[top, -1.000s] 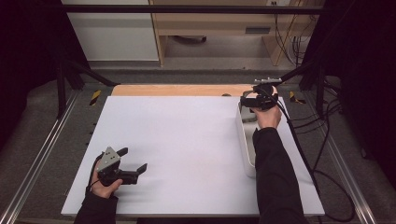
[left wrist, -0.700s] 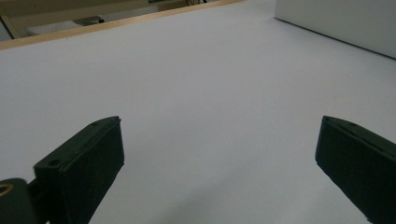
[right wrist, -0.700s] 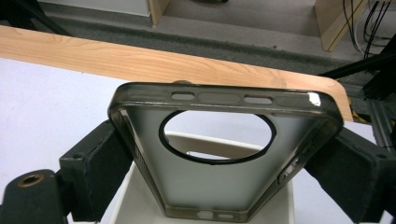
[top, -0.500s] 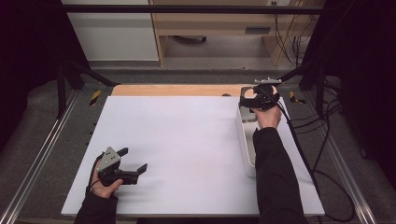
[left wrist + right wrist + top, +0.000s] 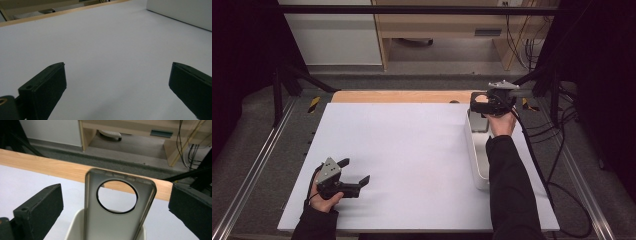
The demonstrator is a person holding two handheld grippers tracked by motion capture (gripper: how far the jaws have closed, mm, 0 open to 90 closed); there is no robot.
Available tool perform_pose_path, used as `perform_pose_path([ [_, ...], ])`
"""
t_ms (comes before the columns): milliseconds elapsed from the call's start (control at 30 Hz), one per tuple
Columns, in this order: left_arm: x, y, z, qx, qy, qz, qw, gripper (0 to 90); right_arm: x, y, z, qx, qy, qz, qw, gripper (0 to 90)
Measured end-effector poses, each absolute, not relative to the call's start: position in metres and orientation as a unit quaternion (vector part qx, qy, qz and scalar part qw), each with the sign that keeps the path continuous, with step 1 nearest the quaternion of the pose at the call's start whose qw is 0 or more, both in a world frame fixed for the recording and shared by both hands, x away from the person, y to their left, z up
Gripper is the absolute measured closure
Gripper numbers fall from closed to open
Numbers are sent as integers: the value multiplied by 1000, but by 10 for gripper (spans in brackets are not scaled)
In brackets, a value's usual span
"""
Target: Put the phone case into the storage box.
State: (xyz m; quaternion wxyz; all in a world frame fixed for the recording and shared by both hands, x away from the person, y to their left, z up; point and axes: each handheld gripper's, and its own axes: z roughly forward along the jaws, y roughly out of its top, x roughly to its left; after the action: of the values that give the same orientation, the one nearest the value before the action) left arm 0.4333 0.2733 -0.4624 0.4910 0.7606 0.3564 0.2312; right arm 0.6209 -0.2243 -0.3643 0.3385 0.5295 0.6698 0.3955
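A grey metal plate (image 5: 117, 225) with a large round hole stands upright in the far end of a white bin (image 5: 473, 150) at the table's right side. My right gripper (image 5: 116, 192) is open just behind the plate, one jaw on each side, neither touching it. In the high view this right gripper (image 5: 484, 102) hovers over the bin's far end, above the plate (image 5: 479, 122). My left gripper (image 5: 354, 171) rests open near the front left of the white table (image 5: 412, 150). Nothing lies between the jaws of the left gripper (image 5: 118, 72).
A wooden strip (image 5: 402, 96) runs along the table's far edge. Black cables (image 5: 552, 150) trail over the right side. Metal rails (image 5: 257, 165) border the table, with a dark frame post at the back left. The bin's side wall (image 5: 180, 10) shows far off.
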Motion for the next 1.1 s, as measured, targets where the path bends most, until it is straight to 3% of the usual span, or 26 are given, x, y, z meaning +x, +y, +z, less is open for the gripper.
perform_pose_path([
  [600,432,272,-462,762,353,231,491,8,577,-218,-325,443,691,491,290,3],
  [1100,432,270,-462,763,348,231,493,7,518,-205,-320,355,714,542,266,3],
])
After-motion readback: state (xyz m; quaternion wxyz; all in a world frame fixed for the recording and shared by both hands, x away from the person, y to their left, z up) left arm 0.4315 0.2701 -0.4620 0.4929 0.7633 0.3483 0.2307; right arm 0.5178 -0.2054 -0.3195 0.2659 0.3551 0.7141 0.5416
